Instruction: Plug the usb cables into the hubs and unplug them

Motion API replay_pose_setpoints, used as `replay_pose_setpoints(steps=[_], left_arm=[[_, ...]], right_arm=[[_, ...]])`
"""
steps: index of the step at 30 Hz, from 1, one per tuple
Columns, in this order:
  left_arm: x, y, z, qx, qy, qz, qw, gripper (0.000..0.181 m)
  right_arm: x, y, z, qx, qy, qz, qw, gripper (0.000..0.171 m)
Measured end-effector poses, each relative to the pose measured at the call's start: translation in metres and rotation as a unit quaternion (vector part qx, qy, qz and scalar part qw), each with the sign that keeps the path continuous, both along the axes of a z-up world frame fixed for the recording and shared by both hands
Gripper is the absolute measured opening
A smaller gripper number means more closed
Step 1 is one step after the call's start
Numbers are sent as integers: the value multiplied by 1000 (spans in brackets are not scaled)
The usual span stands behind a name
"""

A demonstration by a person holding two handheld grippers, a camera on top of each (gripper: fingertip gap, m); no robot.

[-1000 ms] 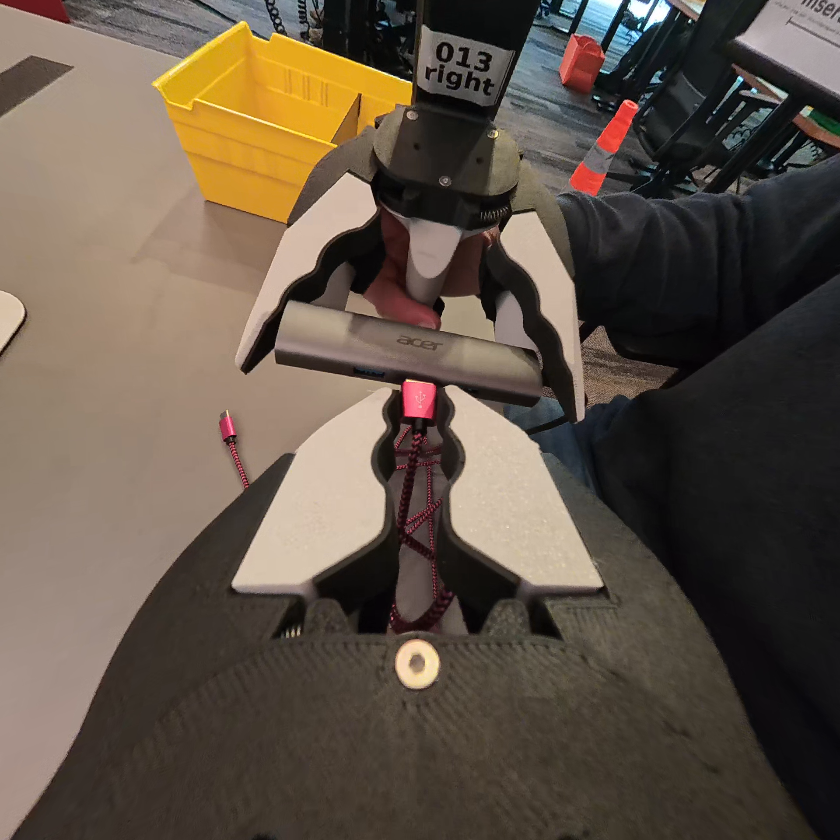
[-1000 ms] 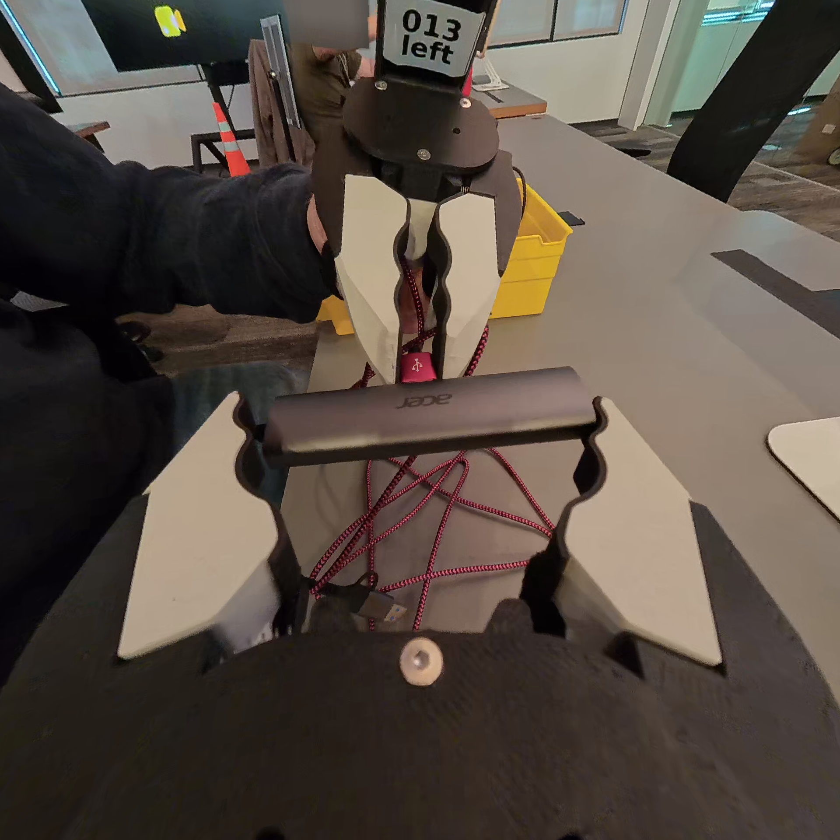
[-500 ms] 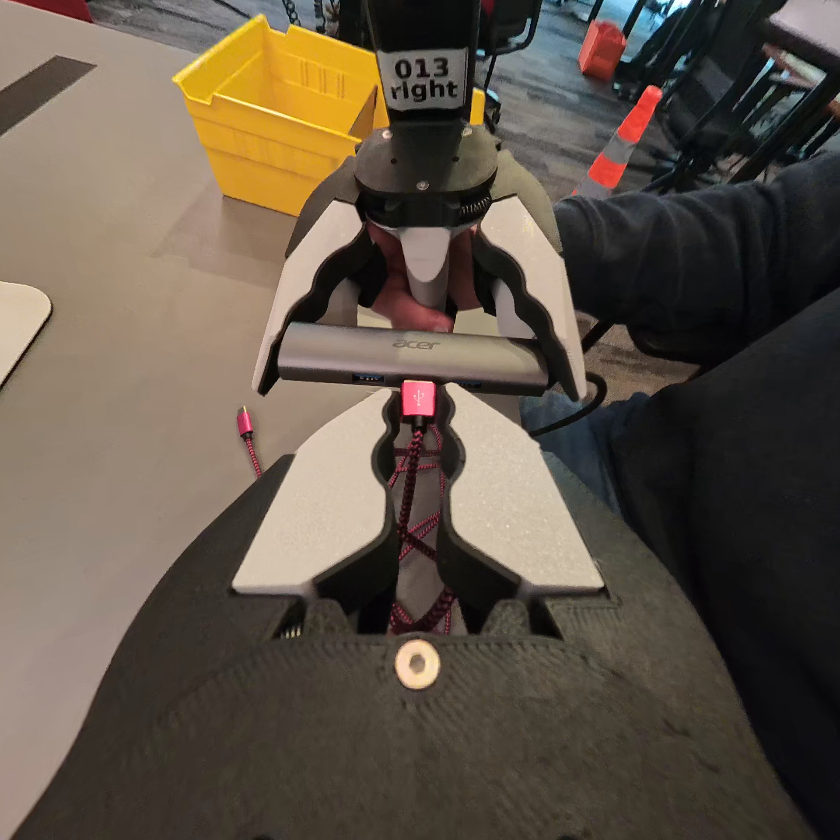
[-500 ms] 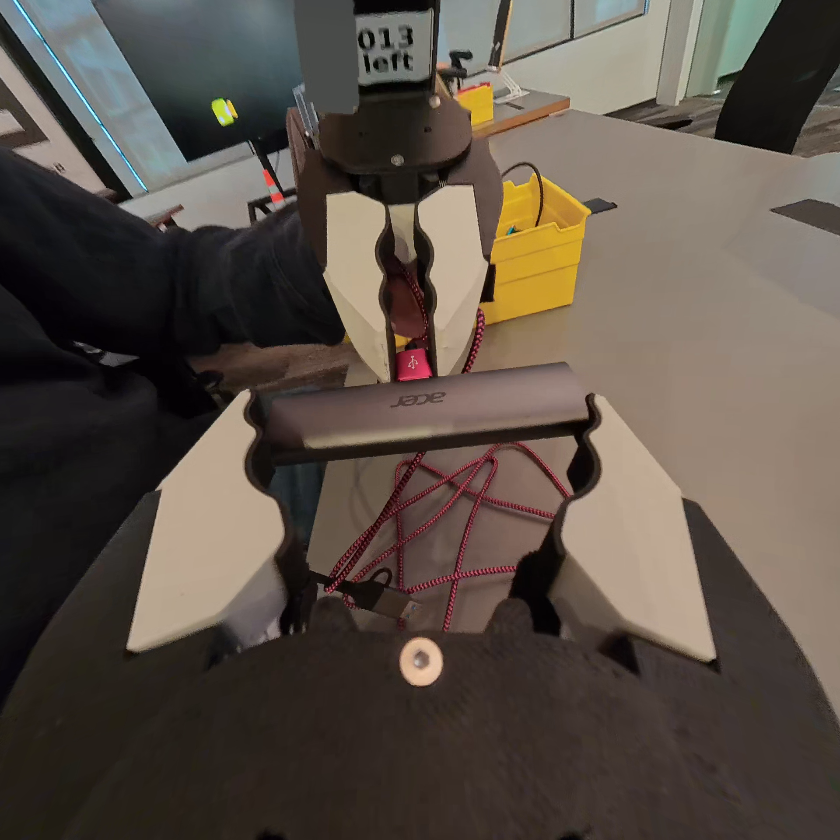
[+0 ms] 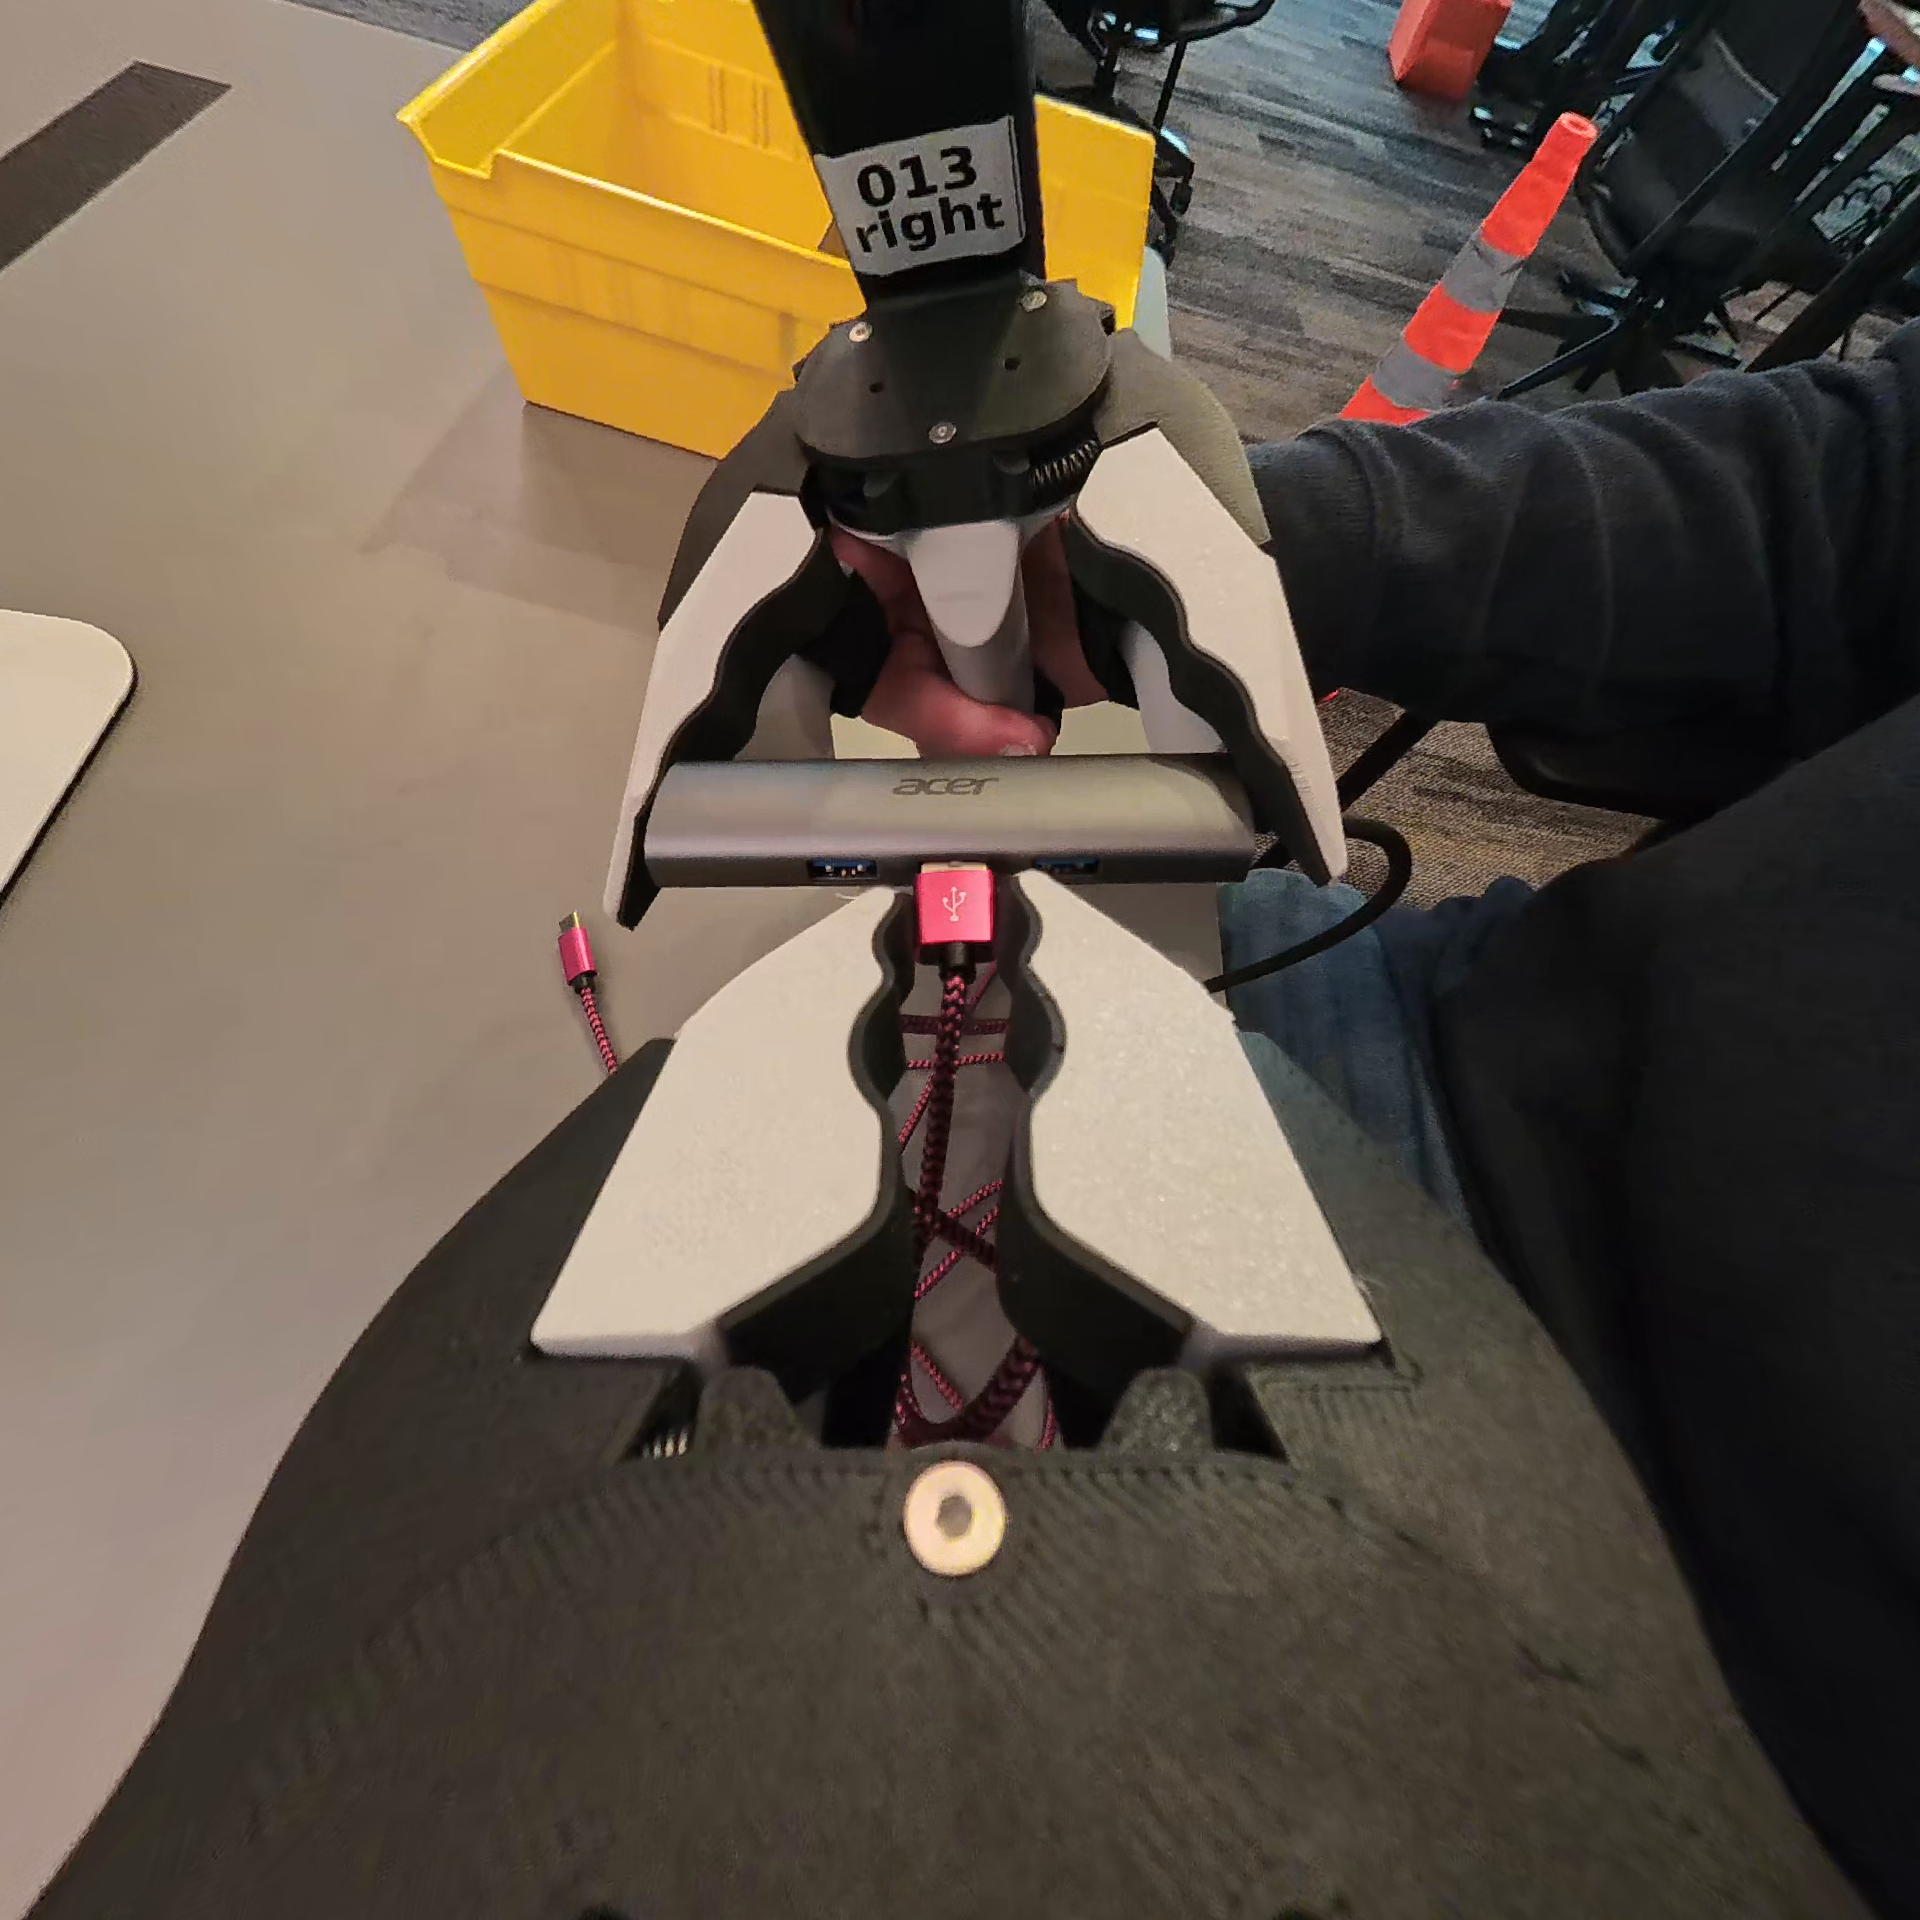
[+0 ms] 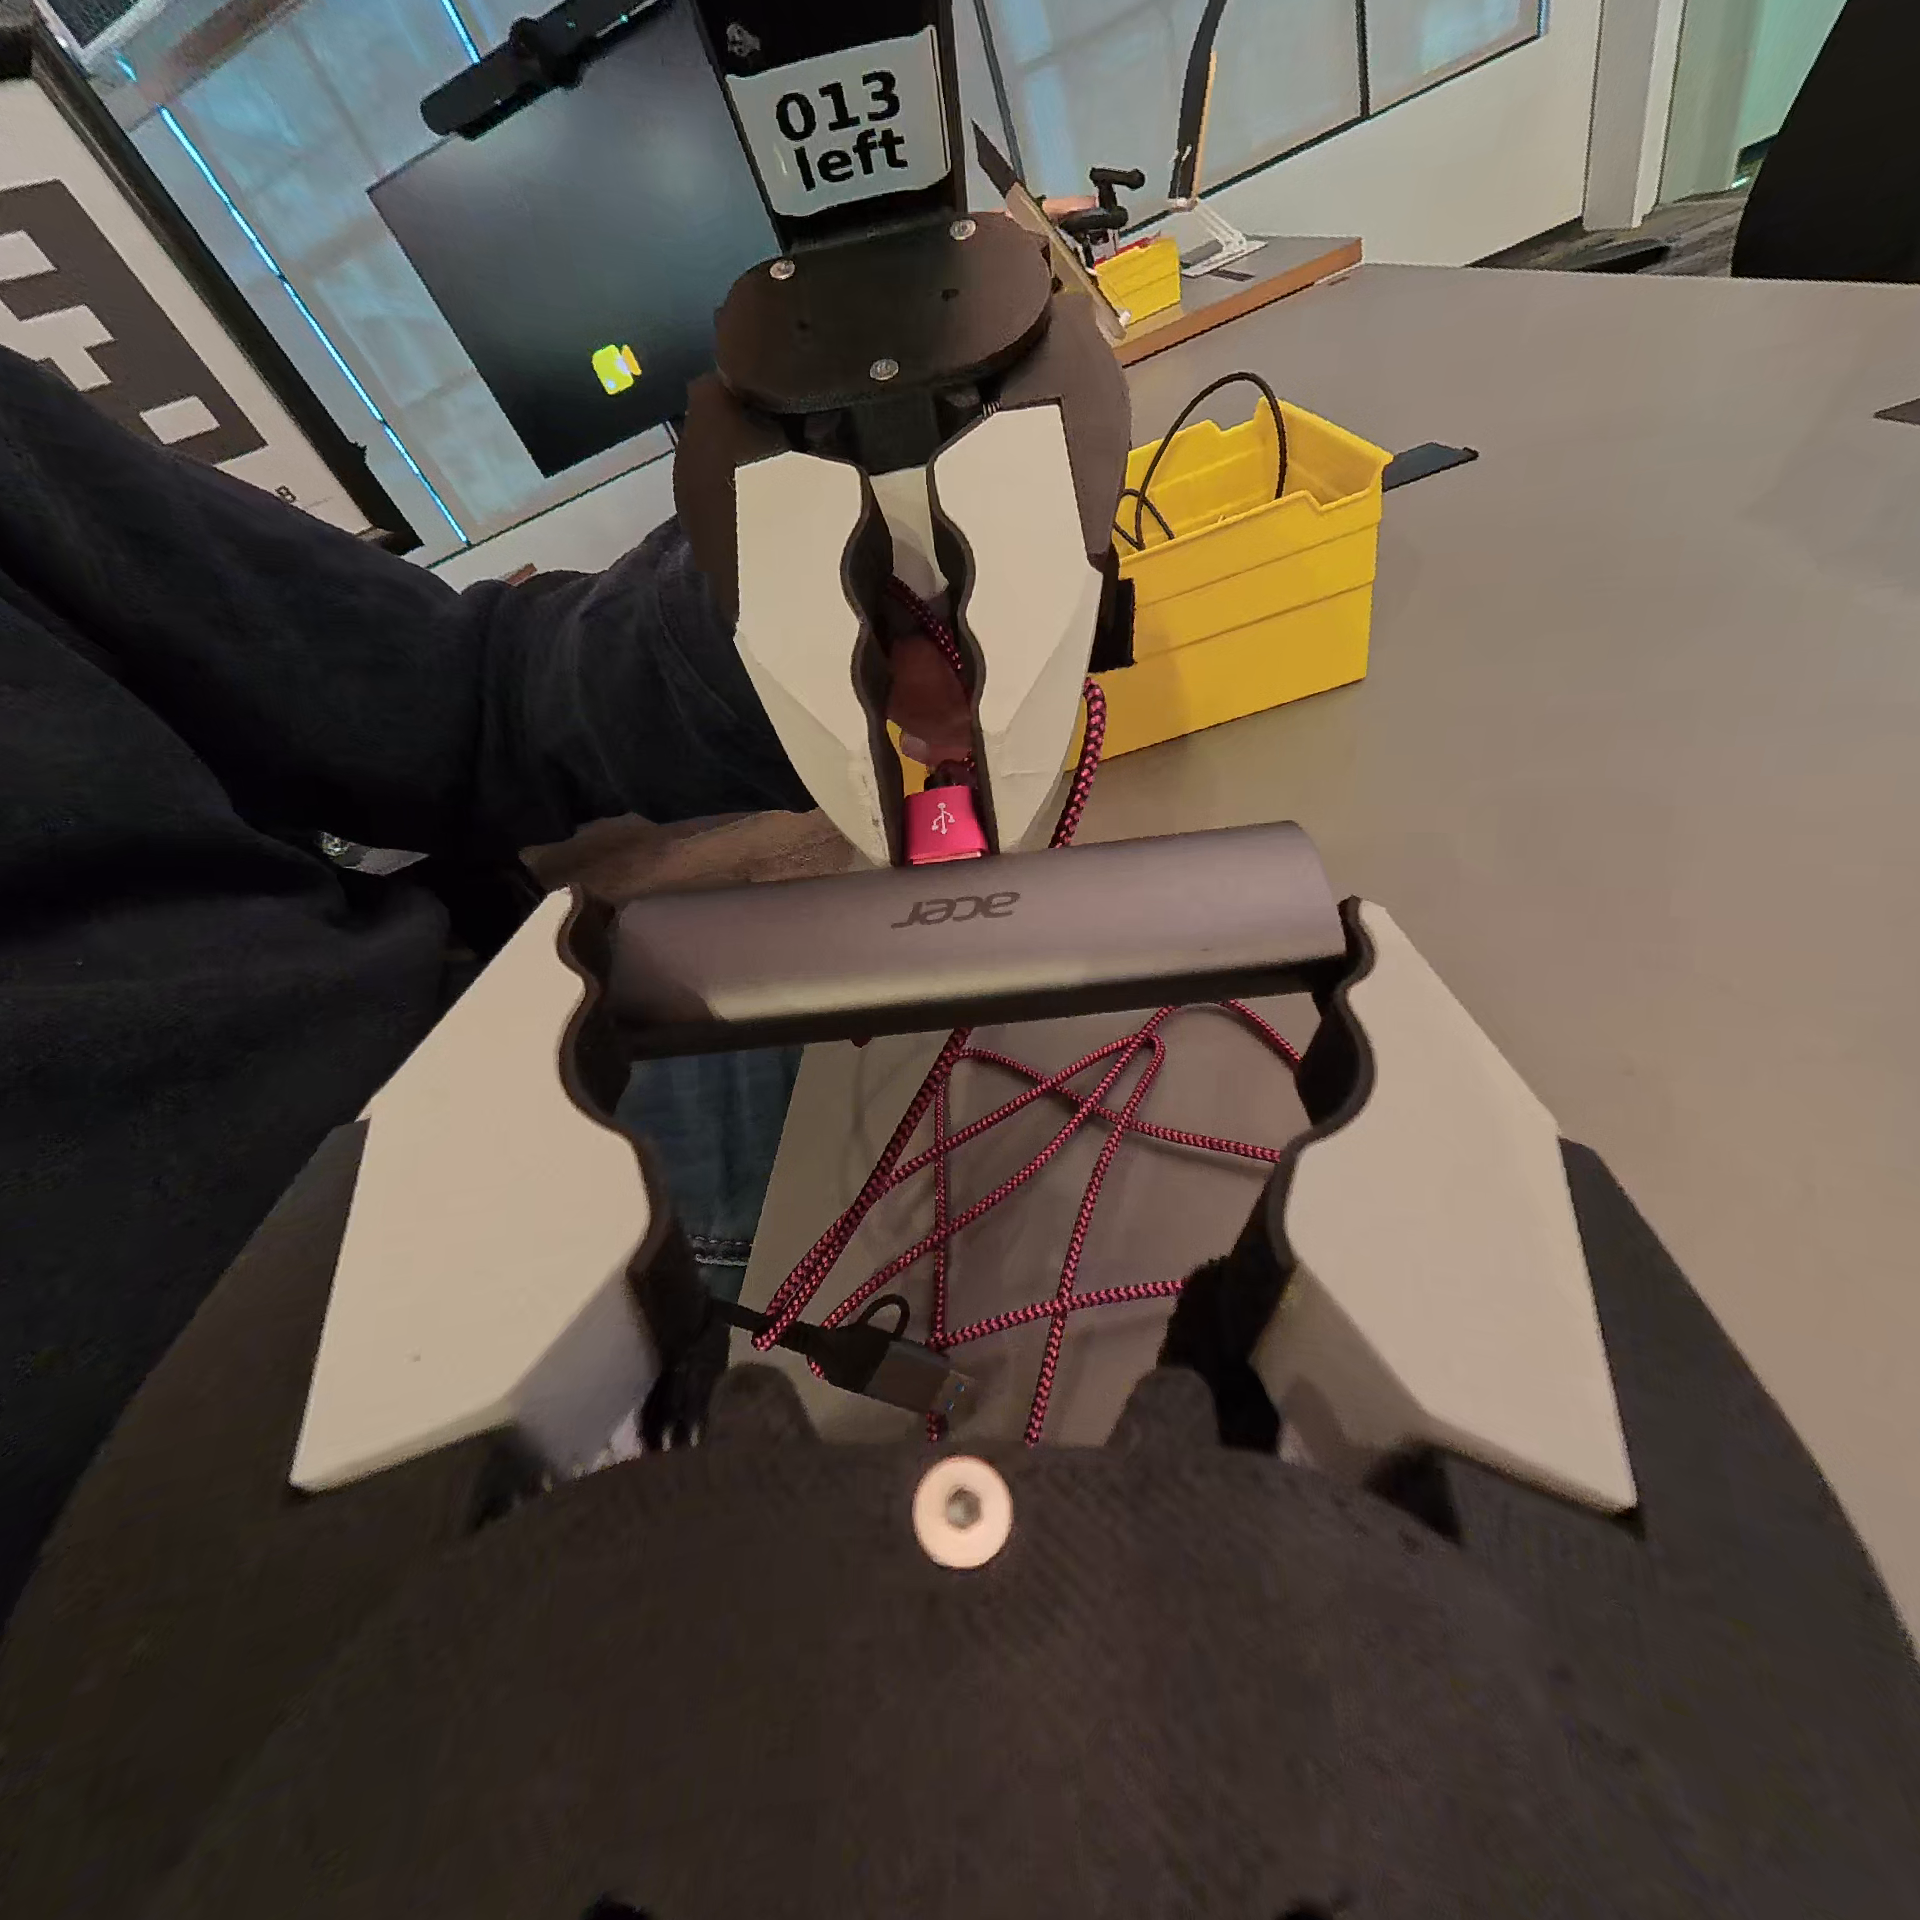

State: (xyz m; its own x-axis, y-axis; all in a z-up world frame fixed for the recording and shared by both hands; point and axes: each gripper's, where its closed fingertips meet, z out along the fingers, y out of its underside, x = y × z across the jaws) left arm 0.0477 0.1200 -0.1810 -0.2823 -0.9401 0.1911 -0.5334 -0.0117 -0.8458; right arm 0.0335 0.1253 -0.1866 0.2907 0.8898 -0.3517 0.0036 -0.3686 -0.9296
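Both grippers have tipped a little since a second ago, so the yellow bin (image 5: 644, 260) now sits larger behind the hub and the dark monitor (image 6: 582, 301) has swung into sight beyond it, while the plug has not left its port. And the grey hub (image 5: 945, 821) is right there in mid-air above the tabletop (image 5: 260, 727), held crosswise by the right gripper (image 6: 961, 971), whose fingers (image 6: 457, 1174) are spread wide and clamped on the hub's two short ends. Facing the hub from the other side comes the left gripper (image 5: 954, 914), its fingers (image 5: 748, 1153) drawn close together and pinching the pink USB plug (image 5: 954, 906) just behind the hub's front edge. That plug sits in the hub's middle port, a strip of its metal shell showing at the opening, with a blue port either side of it unused. From the plug the pink-and-black braided cable (image 6: 1049, 1143) runs back between the left gripper's fingers and falls in crossed loops on the tabletop under the hub. Its far end, a small pink connector (image 5: 577, 951), lies on the tabletop just left of the hub. Under the hub, close to the right gripper's base, lies a dark grey plug on a black lead (image 6: 894, 1371). Behind the hub the yellow bin holds a black cable. Dark sleeves (image 5: 1558, 540) reach in from the person's side, and an orange cone (image 5: 1475, 270) stands on the floor beyond the hub.
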Motion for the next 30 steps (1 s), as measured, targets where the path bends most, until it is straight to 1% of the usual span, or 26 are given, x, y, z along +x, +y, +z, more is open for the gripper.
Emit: replay_pose_setpoints(steps=[1,3,4,5,6,7,9,11,13,16,18,20,22,24,26,28,30], left_arm=[[-3,5,1,9,2,8,1000,15],[-19,36,24,0,-28,54,998,14],[-29,49,32,9,-30,70,997,15],[-35,57,40,15,-37,85,996,14],[-36,55,46,13,-47,85,995,14],[-34,52,46,26,-41,84,995,14],[-28,48,30,75,-1,83,994,14],[-21,41,21,60,8,72,996,14],[-18,44,5,81,33,80,993,14],[-19,58,2,66,35,109,991,14],[-26,76,13,65,20,146,987,14],[-35,92,27,67,6,179,981,14],[-46,111,40,85,-4,219,972,14],[-57,124,46,97,-1,243,965,14],[-64,133,45,119,4,259,959,15],[-66,136,39,121,16,266,956,14],[-71,149,33,146,31,291,945,14]], right_arm=[[3,1,-2,-4,-1,-4,1000,133],[33,7,-5,-18,22,-35,999,133],[47,8,-3,-22,39,-48,998,133],[54,10,0,-17,44,-61,997,133],[56,11,1,-16,42,-63,997,133],[53,12,1,-14,36,-58,998,133],[44,12,-6,-14,9,-51,999,133],[38,12,-17,-16,-24,-49,998,133],[39,12,-22,-14,-45,-59,997,133],[46,13,-5,10,-47,-76,996,133],[54,15,6,22,-46,-94,994,132],[64,18,9,22,-48,-113,992,133],[74,22,16,26,-24,-135,990,133],[79,23,22,24,-11,-140,990,133],[81,22,29,23,6,-140,990,133],[81,21,36,27,18,-140,990,133],[76,15,46,32,28,-125,991,133]])
